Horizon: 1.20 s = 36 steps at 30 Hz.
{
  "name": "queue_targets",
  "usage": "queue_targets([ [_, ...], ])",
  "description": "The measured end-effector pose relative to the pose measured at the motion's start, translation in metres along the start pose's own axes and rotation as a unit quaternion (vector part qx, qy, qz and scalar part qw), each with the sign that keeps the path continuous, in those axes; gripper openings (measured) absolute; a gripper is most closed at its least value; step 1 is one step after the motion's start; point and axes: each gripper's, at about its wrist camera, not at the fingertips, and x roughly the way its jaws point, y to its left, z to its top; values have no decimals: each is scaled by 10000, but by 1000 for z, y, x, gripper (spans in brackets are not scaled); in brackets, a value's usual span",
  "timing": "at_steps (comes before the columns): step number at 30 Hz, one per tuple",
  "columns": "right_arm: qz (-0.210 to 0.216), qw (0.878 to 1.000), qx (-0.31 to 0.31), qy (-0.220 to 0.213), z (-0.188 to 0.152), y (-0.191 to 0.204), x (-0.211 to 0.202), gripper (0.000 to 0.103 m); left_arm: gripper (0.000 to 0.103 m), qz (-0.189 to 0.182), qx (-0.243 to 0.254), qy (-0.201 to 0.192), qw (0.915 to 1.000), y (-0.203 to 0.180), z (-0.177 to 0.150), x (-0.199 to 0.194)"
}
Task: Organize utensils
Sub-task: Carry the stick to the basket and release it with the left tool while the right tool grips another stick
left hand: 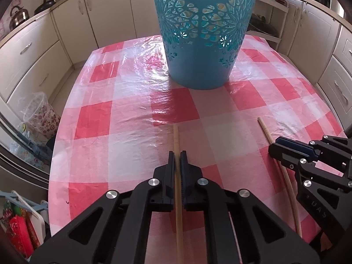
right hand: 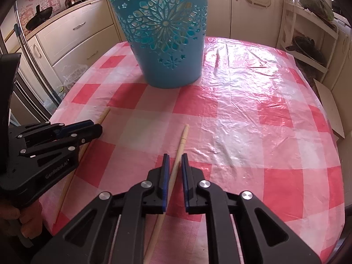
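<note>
Left gripper (left hand: 177, 154): fingers (left hand: 170, 165) closed on the left chopstick (left hand: 176, 136), stick running straight down the jaw line, tip poking out toward 12 o'clock. Looks centred between the pads, good seat.

Right gripper (right hand: 175, 157): fingers (right hand: 165, 169) nearly shut around the right chopstick (right hand: 183, 137), but in the right wrist view the stick crosses the gap on a diagonal, tip leaning to 1 o'clock, and a sliver of gap shows at the right pad. I read it as gripped at the left pad's heel, not square. From the left wrist view it sits at 3 o'clock, stick passing under its fingers; contact not clear there.

Both sticks lie low on the checkered surface (left hand: 132, 114); can't tell if either is lifted yet. Blue perforated basket (left hand: 204, 33) stands upright at 12 o'clock from both grippers, well apart from the tips.

Step in hand, my read: secure both sticks, then carry to basket.
- Re-square the right wrist so the stick lines up with the jaws before lifting, else it may pivot or slip.
- Lift both straight up, clear of the plastic cover; it's wrinkly and can snag a tip.
- The basket is tall, so tips must go over the rim first, then drop steeply.
- Keep the two sticks from crossing on approach.
</note>
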Motion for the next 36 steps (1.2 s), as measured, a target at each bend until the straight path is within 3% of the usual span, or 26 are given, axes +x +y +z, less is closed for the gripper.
queue_targets([
  [5,-24,10000,12,-9,1,-1,0,9,5,-24,-70,69,9999,2,1,1],
  [10,-123,9998,-161,-25,0,4,0,12,11,188,-66,70,9998,-1,1,2],
  [16,-187,9996,-191,-23,-2,5,-2,7,5,130,37,49,9999,-4,0,-3],
  [24,-247,9994,-228,-48,-3,8,-1,7,5,75,195,-466,9987,-8,4,-55],
  [28,-255,9994,-226,-63,-4,8,-1,7,5,-260,149,-767,9966,-1,14,-91],
  [36,-162,9999,-17,-13,-3,5,-2,7,5,-841,-327,-1778,9799,32,71,-175],
])
